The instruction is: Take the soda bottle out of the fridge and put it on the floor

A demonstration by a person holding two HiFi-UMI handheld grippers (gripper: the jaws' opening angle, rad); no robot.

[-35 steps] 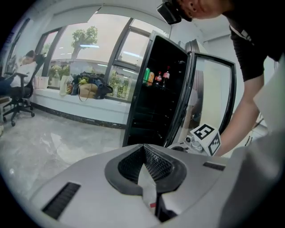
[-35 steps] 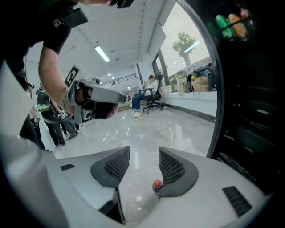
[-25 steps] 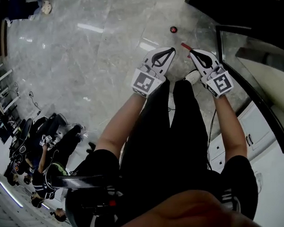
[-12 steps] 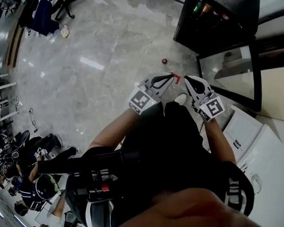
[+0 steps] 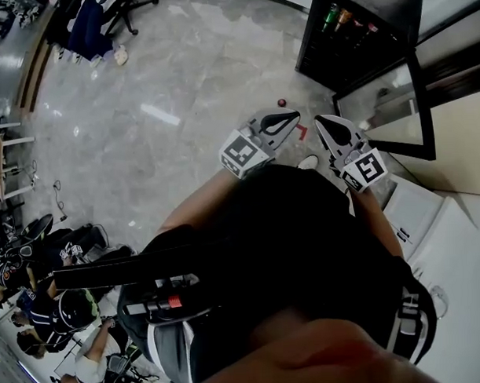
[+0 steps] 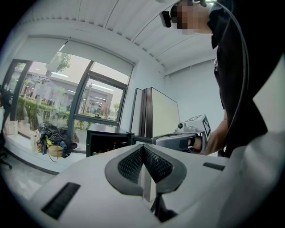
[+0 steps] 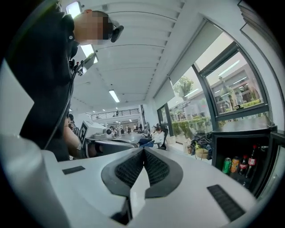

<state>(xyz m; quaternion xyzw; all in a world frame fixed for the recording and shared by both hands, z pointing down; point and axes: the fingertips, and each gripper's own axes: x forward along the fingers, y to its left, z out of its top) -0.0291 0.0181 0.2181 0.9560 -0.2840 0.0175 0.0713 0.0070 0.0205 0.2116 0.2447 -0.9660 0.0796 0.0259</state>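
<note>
The black fridge stands open at the upper right of the head view, its glass door swung toward me. On its shelf in the right gripper view are a green can, an orange can and a dark soda bottle with a red cap. My left gripper and right gripper are held side by side in front of me, short of the fridge. Both are shut with nothing between the pads. Each gripper view shows the other gripper beside it.
A small red round thing lies on the grey marble floor before the fridge. White cabinets run along my right. People sit at the lower left, and chairs stand at the far top left.
The head view has swung up, so the fridge's open inside and the far room have come into sight. Both grippers stay shut and close together in front of me.
</note>
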